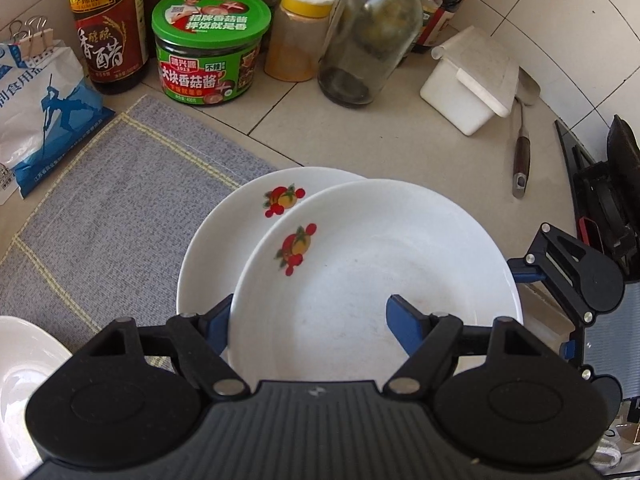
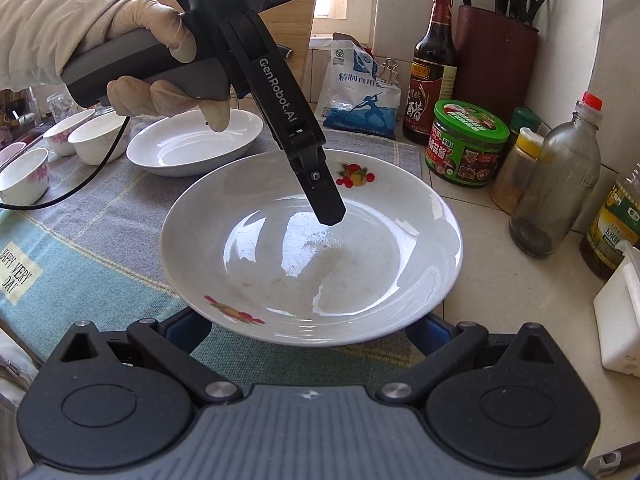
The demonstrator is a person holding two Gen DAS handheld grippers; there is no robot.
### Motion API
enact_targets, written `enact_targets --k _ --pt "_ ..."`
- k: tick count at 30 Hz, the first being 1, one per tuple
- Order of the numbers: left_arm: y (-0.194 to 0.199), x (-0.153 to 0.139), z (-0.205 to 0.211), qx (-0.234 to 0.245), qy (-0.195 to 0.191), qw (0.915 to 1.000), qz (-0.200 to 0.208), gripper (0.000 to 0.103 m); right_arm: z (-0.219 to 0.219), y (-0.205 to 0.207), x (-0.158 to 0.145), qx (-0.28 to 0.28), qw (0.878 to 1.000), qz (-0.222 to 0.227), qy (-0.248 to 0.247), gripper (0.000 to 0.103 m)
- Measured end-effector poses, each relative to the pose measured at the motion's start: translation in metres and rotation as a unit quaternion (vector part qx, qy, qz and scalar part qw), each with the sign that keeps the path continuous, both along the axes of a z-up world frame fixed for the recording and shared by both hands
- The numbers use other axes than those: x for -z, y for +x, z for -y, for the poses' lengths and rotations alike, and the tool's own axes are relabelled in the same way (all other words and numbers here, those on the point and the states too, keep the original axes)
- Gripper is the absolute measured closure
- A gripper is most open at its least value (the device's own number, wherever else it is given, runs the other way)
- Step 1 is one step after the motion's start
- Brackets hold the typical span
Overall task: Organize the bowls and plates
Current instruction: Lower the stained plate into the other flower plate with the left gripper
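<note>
Two white deep plates with fruit prints overlap on the grey cloth (image 1: 120,200). The upper plate (image 1: 376,264) sits shifted to the right over the lower plate (image 1: 216,256). My left gripper (image 1: 312,324) is shut on the upper plate's near rim, with one finger (image 1: 404,328) inside the plate and the other outside, partly hidden by the rim. In the right wrist view a gloved hand (image 2: 160,32) holds that gripper, its fingertip (image 2: 330,212) down in the plate (image 2: 280,272). My right gripper (image 2: 310,334) stands open; its tips are hidden beneath the plate's near rim.
A white oval dish (image 2: 196,142) and three small flowered bowls (image 2: 24,176) stand on the cloth at far left. Jars and bottles (image 1: 212,48), a salt bag (image 1: 44,112) and a white box (image 1: 468,80) line the tiled wall. A knife (image 1: 522,152) lies to the right.
</note>
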State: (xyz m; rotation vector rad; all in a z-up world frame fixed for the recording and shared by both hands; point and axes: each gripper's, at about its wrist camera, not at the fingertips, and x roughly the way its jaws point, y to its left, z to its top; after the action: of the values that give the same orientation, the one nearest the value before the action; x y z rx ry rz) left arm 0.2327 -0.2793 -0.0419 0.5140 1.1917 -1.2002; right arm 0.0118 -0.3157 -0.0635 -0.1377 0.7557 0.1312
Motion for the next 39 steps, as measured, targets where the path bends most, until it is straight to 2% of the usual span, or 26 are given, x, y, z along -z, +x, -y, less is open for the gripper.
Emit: enact_targets --k 21,39 --pt "0.007 0.02 0.009 -0.005 0.027 0.9996 0.003 0.026 0.003 -0.001 -0.004 0.015 1.0 0.002 0.007 0.0" --pt "0.009 0.015 0.004 -0.015 0.035 0.9993 0.003 0.025 0.006 -0.003 -0.004 0.017 1.0 0.006 0.024 0.0"
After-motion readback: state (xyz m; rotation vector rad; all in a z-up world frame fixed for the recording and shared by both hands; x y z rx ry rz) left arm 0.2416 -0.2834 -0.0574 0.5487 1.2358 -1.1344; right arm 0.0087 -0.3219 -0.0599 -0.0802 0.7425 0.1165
